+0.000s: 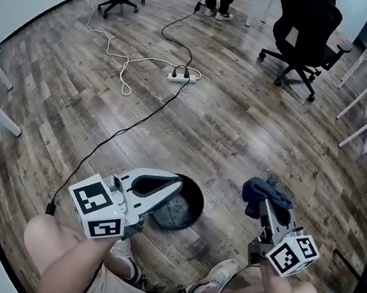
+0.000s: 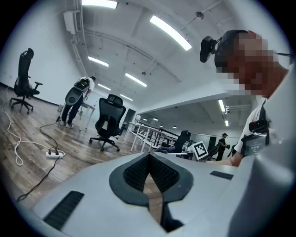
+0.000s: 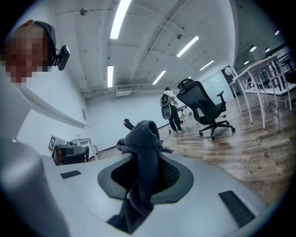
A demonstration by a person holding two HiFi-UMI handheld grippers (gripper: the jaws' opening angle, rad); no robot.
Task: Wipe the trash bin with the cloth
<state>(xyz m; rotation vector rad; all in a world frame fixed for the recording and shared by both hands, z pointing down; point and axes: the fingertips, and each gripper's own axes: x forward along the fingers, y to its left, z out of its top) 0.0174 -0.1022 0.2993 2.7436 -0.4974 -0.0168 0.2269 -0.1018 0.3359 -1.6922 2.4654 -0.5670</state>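
Over wood floor (image 1: 240,130), one trash bin (image 1: 186,212), left tongs (image 1: 176,186), right tongs (image 1: 267,206), one cloth (image 1: 265,191)

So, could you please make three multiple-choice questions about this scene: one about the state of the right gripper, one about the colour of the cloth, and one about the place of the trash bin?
1. The right gripper is:
A. open and empty
B. shut on the cloth
C. shut on the trash bin

2. The cloth is:
A. white
B. yellow
C. dark blue

3. The trash bin stands:
A. on the floor by the person's shoes
B. on top of the cloth
C. between the jaws of the left gripper

Answers:
1 B: the right gripper view shows the cloth pinched between its jaws.
2 C: it looks dark blue in both views that show it.
3 A: the head view shows it on the wooden floor, and the left gripper is shut with nothing between its jaws.
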